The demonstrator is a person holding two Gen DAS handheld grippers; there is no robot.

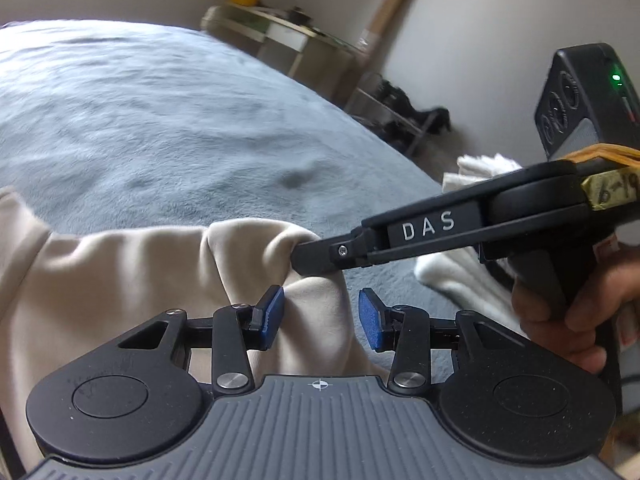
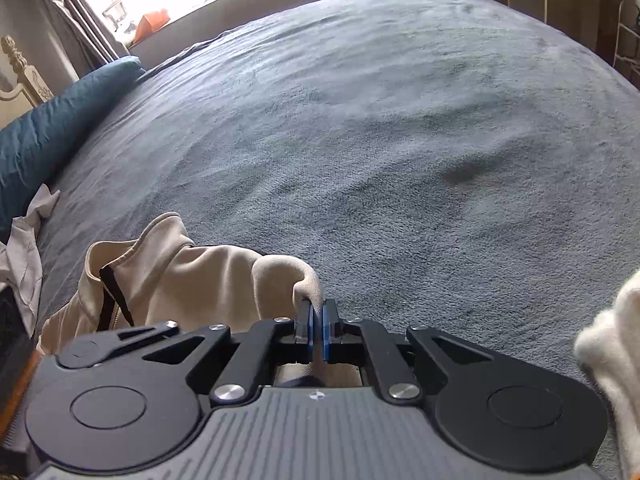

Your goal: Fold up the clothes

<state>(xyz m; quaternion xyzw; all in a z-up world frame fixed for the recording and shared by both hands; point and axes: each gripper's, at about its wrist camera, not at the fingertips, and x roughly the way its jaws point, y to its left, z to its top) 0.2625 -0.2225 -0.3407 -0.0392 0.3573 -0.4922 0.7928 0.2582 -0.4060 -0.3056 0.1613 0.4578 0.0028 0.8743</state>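
A beige zip-up garment (image 1: 132,276) lies bunched at the near edge of a grey-blue blanket (image 1: 160,120) on a bed. My left gripper (image 1: 322,318) is open, its blue pads either side of a fold of the beige cloth without pinching it. My right gripper (image 2: 317,330) is shut on a raised fold of the same garment (image 2: 200,280). In the left wrist view the right gripper (image 1: 304,258) comes in from the right and pinches the cloth just beyond my left pads. The garment's collar and dark zipper (image 2: 116,300) show at the left.
A teal pillow (image 2: 52,132) lies at the bed's left edge beside crumpled pale cloth (image 2: 24,256). White fluffy fabric (image 1: 452,276) lies to the right, also in the right wrist view (image 2: 616,352). A desk and shelves (image 1: 288,36) stand past the bed's far side.
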